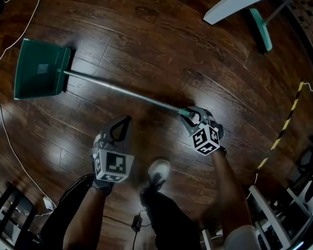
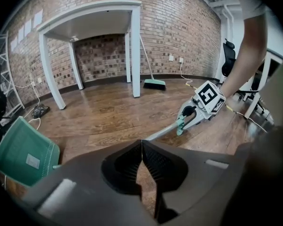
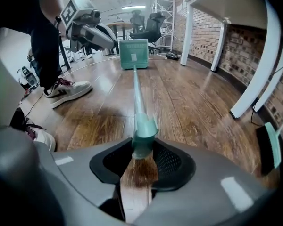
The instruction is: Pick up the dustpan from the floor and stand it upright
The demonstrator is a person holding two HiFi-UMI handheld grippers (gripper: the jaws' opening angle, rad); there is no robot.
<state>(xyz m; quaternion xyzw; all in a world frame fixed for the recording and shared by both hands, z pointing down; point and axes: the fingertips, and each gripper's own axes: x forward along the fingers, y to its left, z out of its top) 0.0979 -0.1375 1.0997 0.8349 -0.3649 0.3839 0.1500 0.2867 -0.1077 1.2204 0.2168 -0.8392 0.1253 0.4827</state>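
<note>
Right gripper (image 1: 190, 116) pitched steeply down, jaws clamped on green handle tip of dustpan (image 1: 41, 69). Dustpan flat on floor (image 1: 161, 46), pan at 10 o'clock. Left gripper (image 1: 120, 128) tilted down near 6 o'clock, pinched closed, empty.

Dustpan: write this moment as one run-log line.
dustpan: lying flat on floor | right tool: closed on green handle end | left tool: shut, empty | upright: not yet

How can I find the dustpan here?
Look at the dark wooden floor. On its left side in the head view lies the dustpan, a flat green scoop on a long silver handle. The broom is green too, but its head is only a narrow bar.
</note>
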